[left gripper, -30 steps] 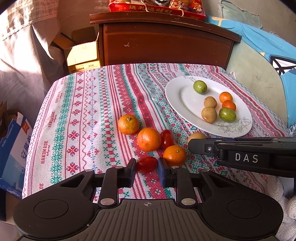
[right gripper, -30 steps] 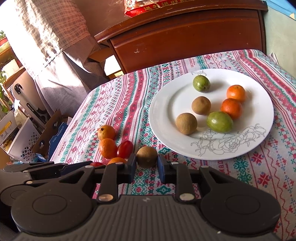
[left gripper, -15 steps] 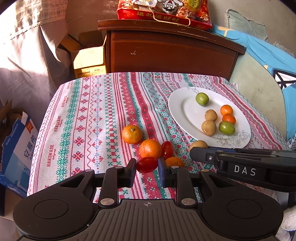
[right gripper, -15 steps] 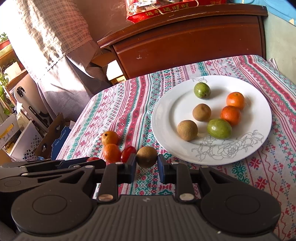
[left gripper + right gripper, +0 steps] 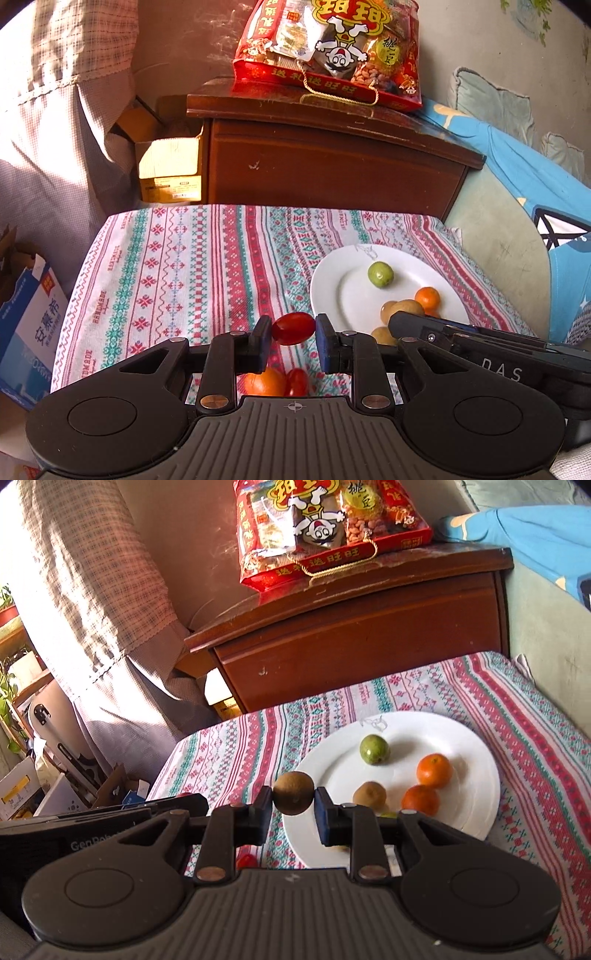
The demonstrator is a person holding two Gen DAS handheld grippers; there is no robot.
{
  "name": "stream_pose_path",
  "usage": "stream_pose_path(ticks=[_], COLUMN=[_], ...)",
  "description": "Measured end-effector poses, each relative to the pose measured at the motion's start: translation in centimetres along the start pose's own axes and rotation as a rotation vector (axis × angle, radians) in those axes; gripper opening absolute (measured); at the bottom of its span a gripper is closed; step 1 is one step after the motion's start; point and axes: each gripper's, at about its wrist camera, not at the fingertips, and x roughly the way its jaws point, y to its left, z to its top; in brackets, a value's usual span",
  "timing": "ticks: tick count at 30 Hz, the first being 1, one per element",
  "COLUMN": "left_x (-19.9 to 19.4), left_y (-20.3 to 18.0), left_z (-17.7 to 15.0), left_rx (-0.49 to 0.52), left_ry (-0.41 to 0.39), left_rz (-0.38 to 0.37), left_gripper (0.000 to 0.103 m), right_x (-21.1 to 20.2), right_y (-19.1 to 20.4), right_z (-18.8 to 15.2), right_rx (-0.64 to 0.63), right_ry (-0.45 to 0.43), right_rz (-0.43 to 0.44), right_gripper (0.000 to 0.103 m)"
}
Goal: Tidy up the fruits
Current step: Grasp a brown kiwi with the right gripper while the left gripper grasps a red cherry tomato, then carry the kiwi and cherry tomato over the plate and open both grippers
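Observation:
My left gripper [image 5: 293,329] is shut on a red cherry tomato [image 5: 293,328] and holds it above the patterned tablecloth [image 5: 177,273]. Below it lie an orange [image 5: 264,382] and another tomato [image 5: 297,382]. My right gripper [image 5: 293,794] is shut on a brown kiwi [image 5: 293,792] and holds it over the left rim of the white plate [image 5: 476,753]. The plate carries a green fruit [image 5: 374,749], two oranges [image 5: 434,770], and a brown kiwi [image 5: 369,794]. The plate also shows in the left wrist view [image 5: 332,291], with my right gripper's body [image 5: 480,347] over its near side.
A dark wooden cabinet [image 5: 332,166] stands behind the table with a red snack bag [image 5: 332,51] on top. A cardboard box [image 5: 170,170] and a blue carton [image 5: 26,332] sit at the left. A blue cushion [image 5: 535,192] lies at the right.
Both grippers have lifted off the table with their fruit, the tomato and the kiwi. The loose oranges have dropped low behind the left gripper. The right gripper has moved toward the plate.

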Motion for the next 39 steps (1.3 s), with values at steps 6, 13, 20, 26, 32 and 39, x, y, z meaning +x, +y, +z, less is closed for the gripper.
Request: stream_pose_path(ticks=[6, 13, 20, 26, 32, 39], left_x=[0.4, 2.5, 5.3, 7.4, 8.9, 9.8], left_y=[-1.6, -3.0, -3.4, -3.7, -4.0, -4.3], left_z=[2.4, 4.0, 3.9, 3.3, 3.1, 3.1], left_rx=[-0.02, 0.024, 0.041, 0.046, 0.049, 0.046], left_ry=[-0.022, -0.014, 0.049, 0.103, 0.13, 0.14], left_rz=[-0.05, -0.07, -0.077, -0.076, -0.063, -0.061], left_gripper=[0.022, 0.022, 0.022, 0.022, 0.023, 0.023], right_x=[-0.8, 0.0, 2.0, 3.3, 4.4, 4.8], right_y=[-2.1, -4.5, -5.7, -6.4, -6.6, -7.0], right_z=[2.4, 2.8, 2.6, 2.5, 2.3, 2.3], right_rx=[0.054, 0.125, 0.15, 0.149, 0.132, 0.133], right_ry=[-0.052, -0.041, 0.01, 0.04, 0.059, 0.063], right_rz=[-0.025, -0.067, -0.085, -0.095, -0.109, -0.123], right_gripper=[0.024, 0.024, 0.024, 0.024, 0.025, 0.028])
